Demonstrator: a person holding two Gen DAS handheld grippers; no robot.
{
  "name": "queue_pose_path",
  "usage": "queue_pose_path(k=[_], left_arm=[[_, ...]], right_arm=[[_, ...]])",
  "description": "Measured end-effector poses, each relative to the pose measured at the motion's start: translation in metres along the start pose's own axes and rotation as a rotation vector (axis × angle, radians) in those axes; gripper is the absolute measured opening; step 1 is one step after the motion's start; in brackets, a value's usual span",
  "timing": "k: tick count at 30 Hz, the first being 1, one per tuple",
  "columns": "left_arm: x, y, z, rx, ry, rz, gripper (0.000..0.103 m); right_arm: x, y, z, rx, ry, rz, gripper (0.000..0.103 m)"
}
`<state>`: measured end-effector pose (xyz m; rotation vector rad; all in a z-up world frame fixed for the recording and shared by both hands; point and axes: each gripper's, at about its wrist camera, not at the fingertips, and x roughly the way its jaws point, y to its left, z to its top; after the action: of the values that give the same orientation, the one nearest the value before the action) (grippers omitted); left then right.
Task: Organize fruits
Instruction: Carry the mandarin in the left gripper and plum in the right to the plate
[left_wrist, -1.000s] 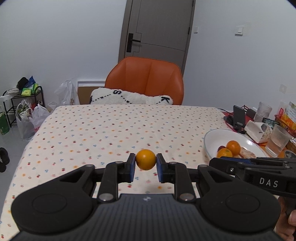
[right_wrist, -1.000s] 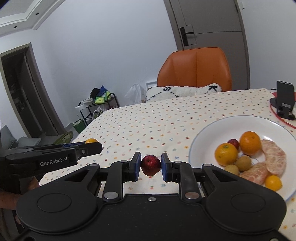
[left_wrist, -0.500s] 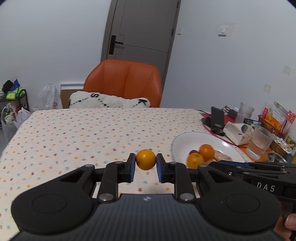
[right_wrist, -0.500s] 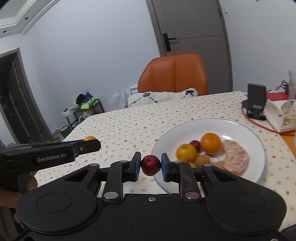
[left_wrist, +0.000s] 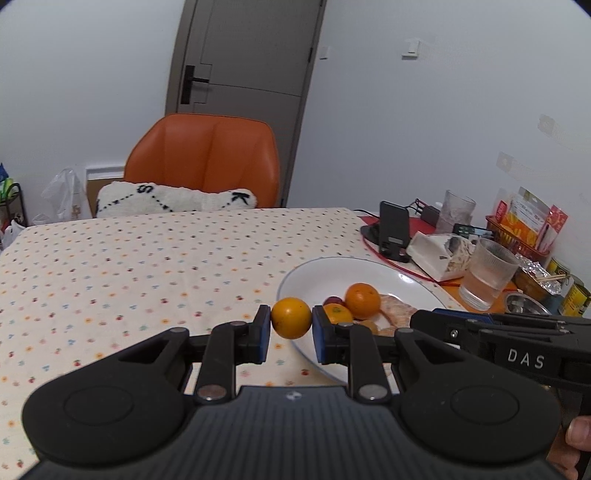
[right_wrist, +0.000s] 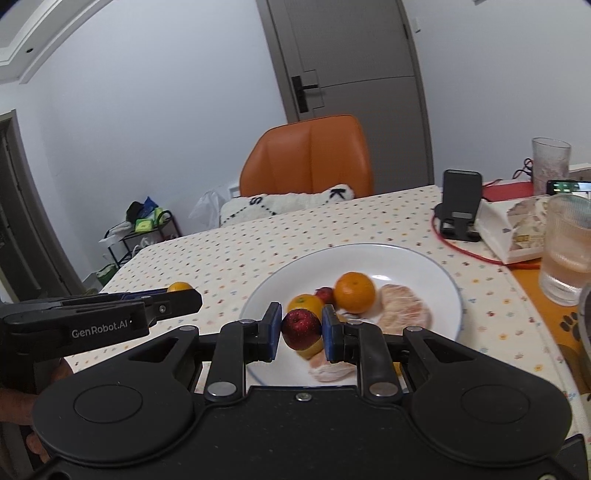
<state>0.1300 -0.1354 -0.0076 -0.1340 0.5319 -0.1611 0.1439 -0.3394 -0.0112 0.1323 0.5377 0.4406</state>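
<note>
My left gripper (left_wrist: 291, 318) is shut on a small orange (left_wrist: 291, 317), held above the tablecloth just left of the white plate (left_wrist: 317, 269). My right gripper (right_wrist: 301, 329) is shut on a small dark red fruit (right_wrist: 301, 328), hovering over the near left part of the plate (right_wrist: 424, 258). On the plate lie two oranges (right_wrist: 354, 291), a small red fruit (right_wrist: 325, 294) and peeled citrus pieces (right_wrist: 404, 308). The left gripper appears at the left of the right wrist view (right_wrist: 177, 295), with its orange (right_wrist: 180, 286) peeking above it.
A phone stand (right_wrist: 461, 206), a white paper packet (right_wrist: 517, 229), a glass of water (right_wrist: 565, 251) and a red cable crowd the right of the table. A snack basket (left_wrist: 524, 229) and tins stand further right. An orange chair (left_wrist: 203, 162) with a cushion faces the far edge.
Both grippers have swung right toward the plate, each keeping its fruit. The plate now sits closer and more central in both views; the right gripper's fruit now hangs over it.
</note>
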Motion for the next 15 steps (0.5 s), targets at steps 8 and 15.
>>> queue_pose_path(k=[8,15], left_arm=[[0.019,-0.011,0.000,0.018,0.027,-0.021,0.022],[0.038,-0.019,-0.001,0.031,0.055,-0.037,0.022]], right_arm=[[0.009,-0.019,0.000,0.027,-0.001,-0.022,0.022],[0.018,-0.032,0.003,0.047,-0.004,-0.031,0.022]])
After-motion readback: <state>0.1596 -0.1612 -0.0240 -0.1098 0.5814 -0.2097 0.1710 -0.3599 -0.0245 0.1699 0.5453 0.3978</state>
